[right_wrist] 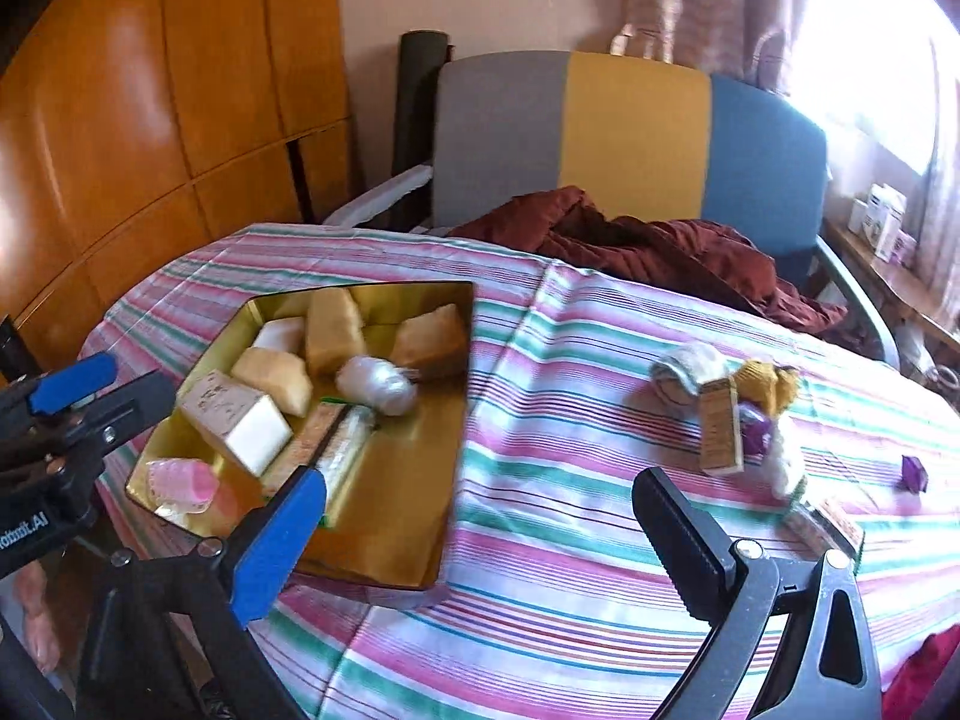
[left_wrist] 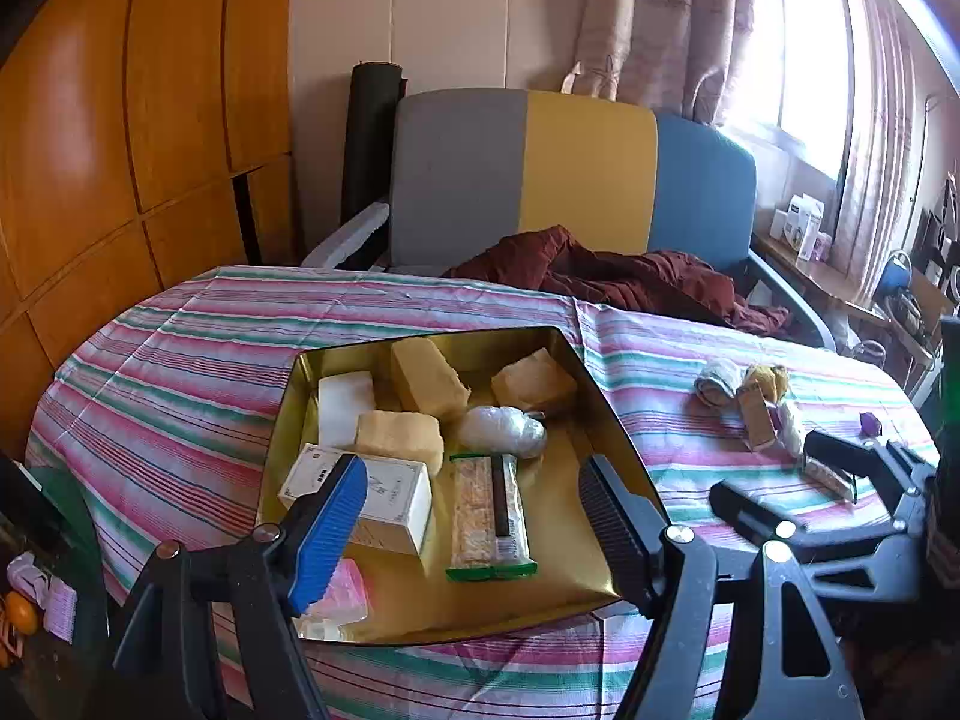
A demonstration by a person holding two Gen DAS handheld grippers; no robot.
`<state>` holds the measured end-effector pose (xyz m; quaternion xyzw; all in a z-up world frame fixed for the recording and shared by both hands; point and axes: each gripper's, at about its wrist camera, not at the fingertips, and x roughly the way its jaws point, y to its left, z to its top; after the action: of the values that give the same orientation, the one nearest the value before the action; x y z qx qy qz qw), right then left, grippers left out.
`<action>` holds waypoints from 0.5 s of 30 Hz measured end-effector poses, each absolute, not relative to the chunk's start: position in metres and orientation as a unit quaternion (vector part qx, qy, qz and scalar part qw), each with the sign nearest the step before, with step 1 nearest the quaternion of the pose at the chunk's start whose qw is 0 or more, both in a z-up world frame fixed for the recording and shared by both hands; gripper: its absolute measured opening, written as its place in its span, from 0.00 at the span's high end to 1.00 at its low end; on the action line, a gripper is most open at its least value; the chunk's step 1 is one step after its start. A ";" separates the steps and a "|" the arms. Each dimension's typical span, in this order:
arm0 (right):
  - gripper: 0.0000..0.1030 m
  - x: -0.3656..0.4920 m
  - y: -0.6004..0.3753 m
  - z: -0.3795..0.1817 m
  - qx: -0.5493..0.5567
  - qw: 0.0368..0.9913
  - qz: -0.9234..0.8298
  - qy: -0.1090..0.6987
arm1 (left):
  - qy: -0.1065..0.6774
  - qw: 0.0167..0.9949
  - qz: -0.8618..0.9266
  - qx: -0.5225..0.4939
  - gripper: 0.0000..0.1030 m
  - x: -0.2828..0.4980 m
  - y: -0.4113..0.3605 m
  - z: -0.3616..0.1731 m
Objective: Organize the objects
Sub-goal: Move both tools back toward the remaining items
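Left tongs (left_wrist: 474,516): agape, nothing gripped, poised over the near end of the gold tin tray (left_wrist: 591,396); one blue ribbed finger (left_wrist: 327,534), one black. Right tongs (right_wrist: 480,534): likewise spread wide and empty, hovering above bare striped cloth between the tray and the loose pile.

Inside the tray: wrapped snack bar (left_wrist: 491,516) with green ends, long axis running from the near edge toward the far wall, a dark band down its middle; print on it too blurred to read. White carton (left_wrist: 384,498) lying flat, just left of the bar, long axis slanting across the tray, small unreadable lettering on top. Tan sponge-like blocks (left_wrist: 427,384) and a white block (left_wrist: 345,402) clustered toward the far end; crinkled clear plastic bundle (left_wrist: 501,432) touching the bar's far tip. Pink ribbed item (right_wrist: 180,486) in the near left corner.

Well apart to the right: rolled grey sock (right_wrist: 684,369), mustard fabric piece (right_wrist: 771,384), small upright tan box (right_wrist: 720,432) leaning slightly, purple wrapped bit (right_wrist: 915,471) off by itself.

Counter under a pink, green and white striped tablecloth (right_wrist: 570,570). Behind it, a chair (left_wrist: 540,180) backed in grey, yellow and blue panels with maroon cloth (left_wrist: 612,276) heaped on the seat. Orange wood panelling at left, curtained bright window at right. Partial white lettering ending ".AI" on the left tongs' body, seen from the right wrist.
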<state>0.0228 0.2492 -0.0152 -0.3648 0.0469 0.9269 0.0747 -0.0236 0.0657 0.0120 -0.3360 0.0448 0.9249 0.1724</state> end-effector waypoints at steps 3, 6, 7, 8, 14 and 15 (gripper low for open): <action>0.00 0.026 0.264 -0.016 -0.367 0.088 0.925 0.052 | 0.053 0.167 0.924 -0.339 0.28 -0.024 0.072 0.011; 0.00 0.029 0.277 -0.020 -0.375 0.101 0.920 0.054 | 0.054 0.169 0.923 -0.342 0.28 -0.024 0.078 0.009; 0.00 0.029 0.282 -0.024 -0.384 0.102 0.916 0.053 | 0.054 0.174 0.921 -0.346 0.28 -0.025 0.081 0.008; 0.00 0.030 0.286 -0.027 -0.390 0.105 0.913 0.053 | 0.055 0.180 0.918 -0.349 0.28 -0.024 0.083 0.007; 0.00 0.035 0.326 -0.039 -0.412 0.123 0.898 0.091 | 0.058 0.210 0.909 -0.355 0.28 -0.021 0.100 0.004; 0.00 0.036 0.334 -0.038 -0.411 0.127 0.897 0.098 | 0.058 0.215 0.908 -0.356 0.28 -0.021 0.103 0.005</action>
<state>0.0359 0.3344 -0.0379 -0.4113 0.0983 0.8973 0.1267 -0.0205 0.1033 0.0048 -0.3559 0.0579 0.9077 0.2147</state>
